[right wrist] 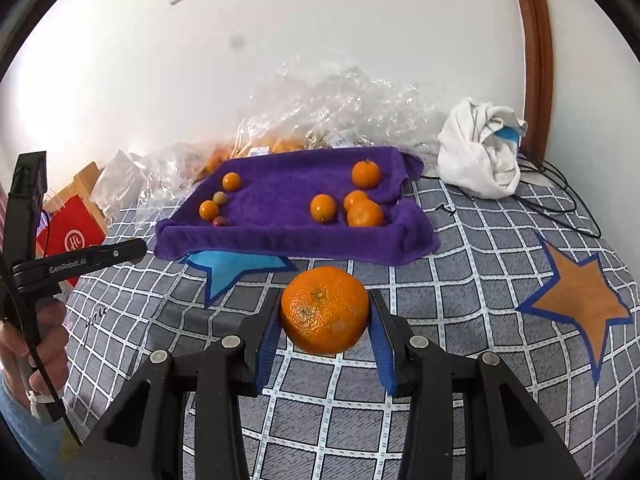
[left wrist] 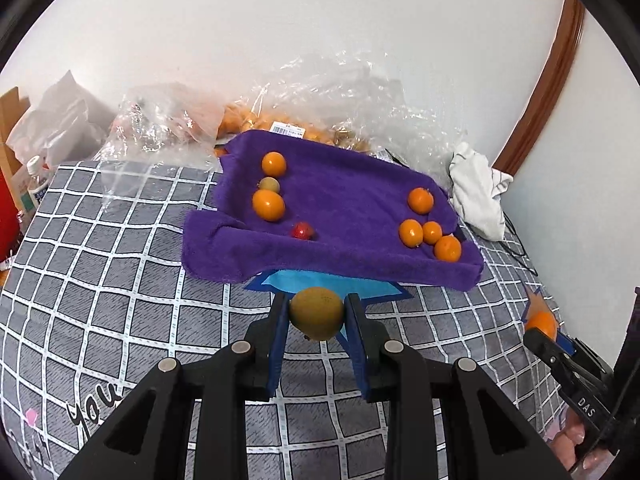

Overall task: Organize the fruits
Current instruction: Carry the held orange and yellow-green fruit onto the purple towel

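My left gripper is shut on a dull yellow-green round fruit, held above the checked bedcover just in front of the purple towel tray. My right gripper is shut on a large orange mandarin, also in front of the tray. The tray holds small orange fruits, a pale one and a red one on its left, and several mandarins on its right. The right gripper with its mandarin shows at the left wrist view's right edge.
Clear plastic bags of oranges lie behind the tray against the wall. A crumpled white cloth and black cables lie at the right. A red bag and a bottle stand at the left. Star patches mark the bedcover.
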